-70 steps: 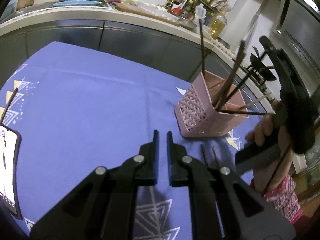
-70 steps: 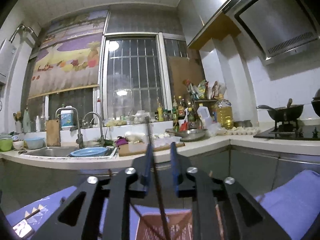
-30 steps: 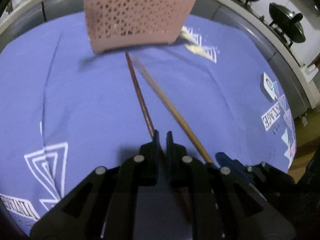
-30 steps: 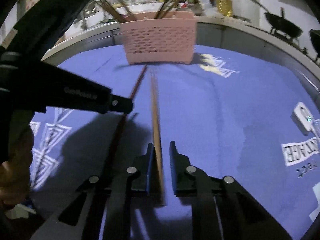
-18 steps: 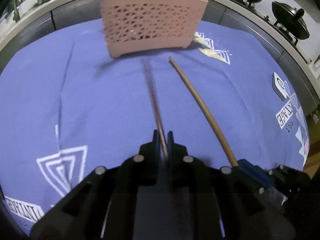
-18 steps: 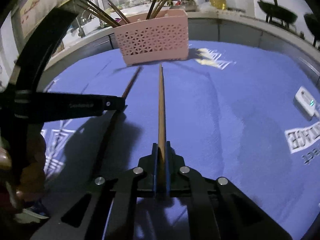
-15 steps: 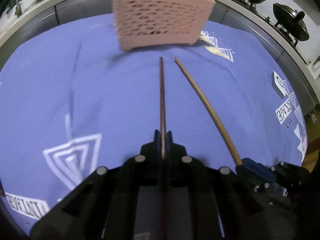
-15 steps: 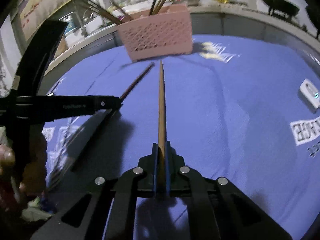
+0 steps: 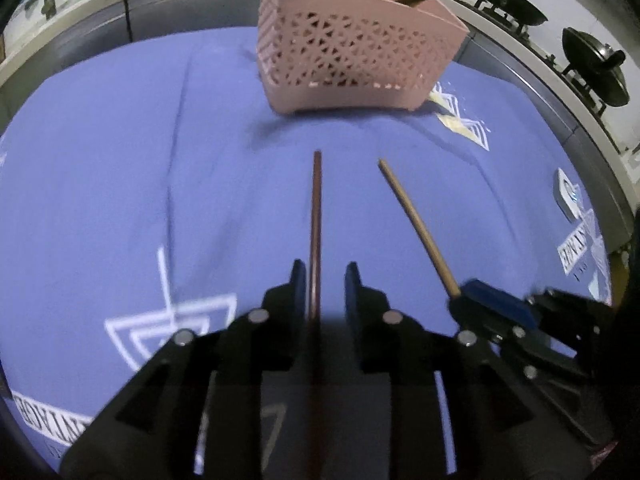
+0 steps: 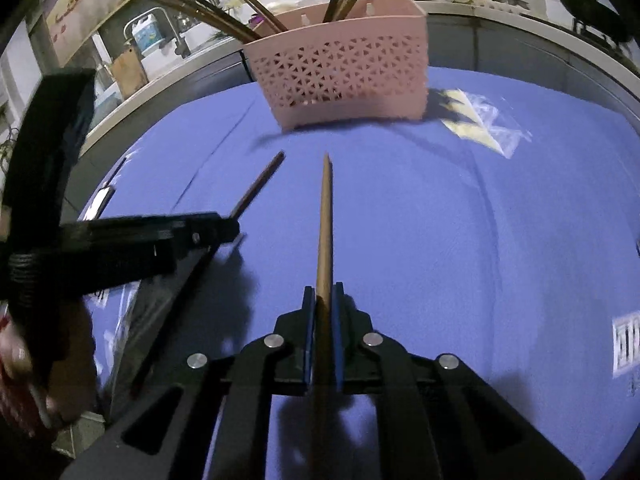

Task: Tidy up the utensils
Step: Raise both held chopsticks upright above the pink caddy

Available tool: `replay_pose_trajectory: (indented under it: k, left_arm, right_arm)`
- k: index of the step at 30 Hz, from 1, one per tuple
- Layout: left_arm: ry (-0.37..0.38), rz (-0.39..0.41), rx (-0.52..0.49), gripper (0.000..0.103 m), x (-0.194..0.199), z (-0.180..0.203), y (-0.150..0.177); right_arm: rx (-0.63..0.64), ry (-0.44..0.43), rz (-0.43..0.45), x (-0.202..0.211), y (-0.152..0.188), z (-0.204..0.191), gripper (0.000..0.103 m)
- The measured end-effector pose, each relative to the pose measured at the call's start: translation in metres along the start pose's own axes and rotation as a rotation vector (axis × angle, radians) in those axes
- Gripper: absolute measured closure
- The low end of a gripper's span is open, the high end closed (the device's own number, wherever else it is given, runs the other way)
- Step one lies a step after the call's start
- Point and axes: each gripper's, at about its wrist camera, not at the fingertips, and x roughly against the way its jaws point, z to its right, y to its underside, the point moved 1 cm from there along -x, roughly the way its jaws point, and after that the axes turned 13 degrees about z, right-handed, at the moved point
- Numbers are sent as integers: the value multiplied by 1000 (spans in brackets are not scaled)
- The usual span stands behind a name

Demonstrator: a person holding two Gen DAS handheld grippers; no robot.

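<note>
A pink lattice utensil basket (image 9: 352,56) stands on the blue cloth and holds several chopsticks; it also shows in the right wrist view (image 10: 344,68). My left gripper (image 9: 320,276) is open, with a dark brown chopstick (image 9: 317,216) lying between its fingers, touching the left one, and pointing at the basket. My right gripper (image 10: 323,292) is shut on a light wooden chopstick (image 10: 325,216), which also points at the basket. The left view shows the light chopstick (image 9: 416,224) and the right gripper (image 9: 460,294). The right view shows the dark chopstick (image 10: 260,182) and the left gripper (image 10: 232,232).
The blue patterned tablecloth (image 9: 120,184) covers the table. A small white device (image 9: 568,196) lies near its right edge. A steel counter (image 10: 520,32) with a sink, bottles and woks (image 9: 592,68) curves behind the table.
My left gripper has opened around the dark chopstick. Both grippers have come closer to the basket. The right gripper stays shut on the light chopstick.
</note>
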Motion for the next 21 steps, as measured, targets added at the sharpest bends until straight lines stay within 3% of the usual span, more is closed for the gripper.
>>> replay_pose_trajectory:
  k: [5,8,11,16,21]
  left_arm:
    - [-15,18,-14,82,-15,1,-17]
    - [-42,19,-11,98,-19,-3,-22]
    - [19,-14,56,99,-17,-15,-26]
    - [93,73,133,99,21,-25,-40]
    - [149,211,179,99,76,-22,-65]
  right_arm:
    - [21,-43,-17,-32,-29,-2,92]
    - [-15,-83,-43,-42,-37,2,97]
    - [-70,-130,-26,-35,-42,8,97]
    - [-100,-238,111,10,-60,0,97]
    - [-89,-272,279,55,-86,-11,97]
